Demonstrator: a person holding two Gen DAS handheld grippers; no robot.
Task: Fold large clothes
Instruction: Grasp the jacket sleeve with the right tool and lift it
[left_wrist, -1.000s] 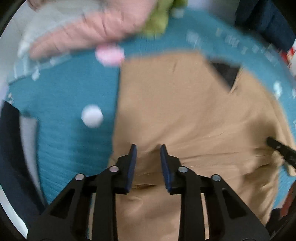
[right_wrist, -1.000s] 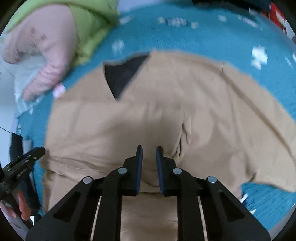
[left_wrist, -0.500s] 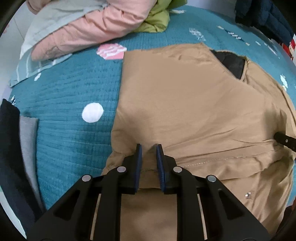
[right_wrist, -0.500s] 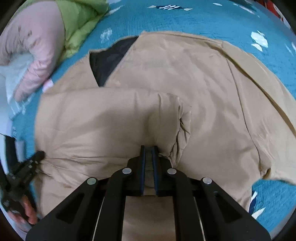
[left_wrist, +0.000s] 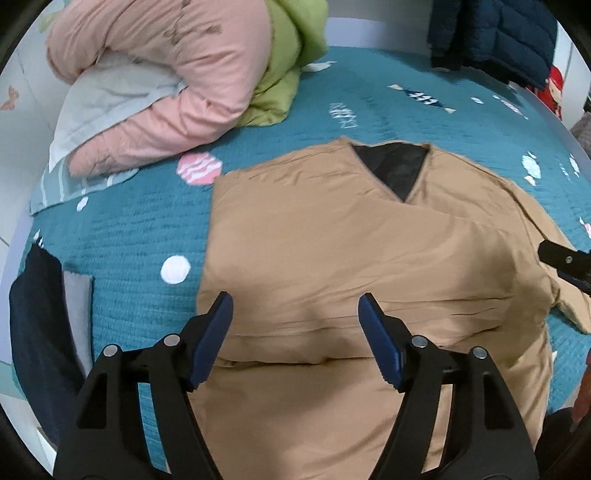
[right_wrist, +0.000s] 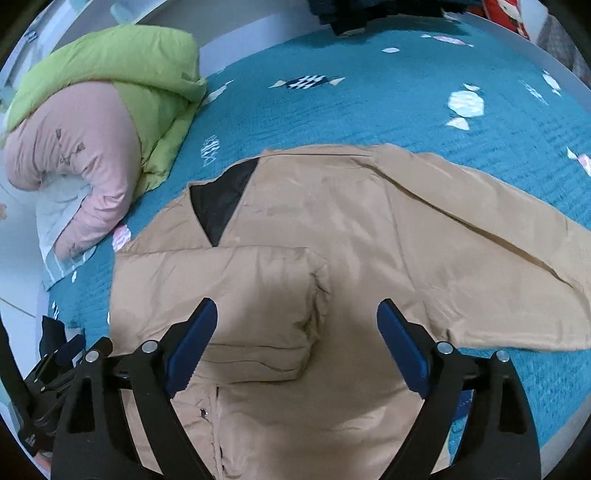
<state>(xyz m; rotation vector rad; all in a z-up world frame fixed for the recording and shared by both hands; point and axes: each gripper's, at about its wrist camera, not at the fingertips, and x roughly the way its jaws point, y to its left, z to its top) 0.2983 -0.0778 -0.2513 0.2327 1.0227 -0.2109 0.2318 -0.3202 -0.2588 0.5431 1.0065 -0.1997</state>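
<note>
A tan jacket (left_wrist: 332, 236) with a black lining at the neck lies flat on the teal bedspread (left_wrist: 129, 229). One sleeve is folded across its chest (right_wrist: 236, 288); the other sleeve (right_wrist: 498, 240) lies spread out to the right. My left gripper (left_wrist: 295, 317) is open and empty above the jacket's left side. My right gripper (right_wrist: 297, 325) is open and empty above the folded sleeve's cuff. The right gripper's tip shows at the right edge of the left wrist view (left_wrist: 565, 258); the left gripper shows at the lower left of the right wrist view (right_wrist: 55, 373).
A pink padded jacket (left_wrist: 177, 74), a green one (left_wrist: 291, 62) and a pale sheet (left_wrist: 107, 99) are piled at the bed's far left. Dark blue clothing (left_wrist: 491, 33) hangs at the far right. Dark and grey folded clothes (left_wrist: 40, 332) lie at the left edge.
Both grippers were shut on the tan fabric half a second ago and are now open, having let it go. Both have drawn up and back, leaving the sleeve folded across the chest.
</note>
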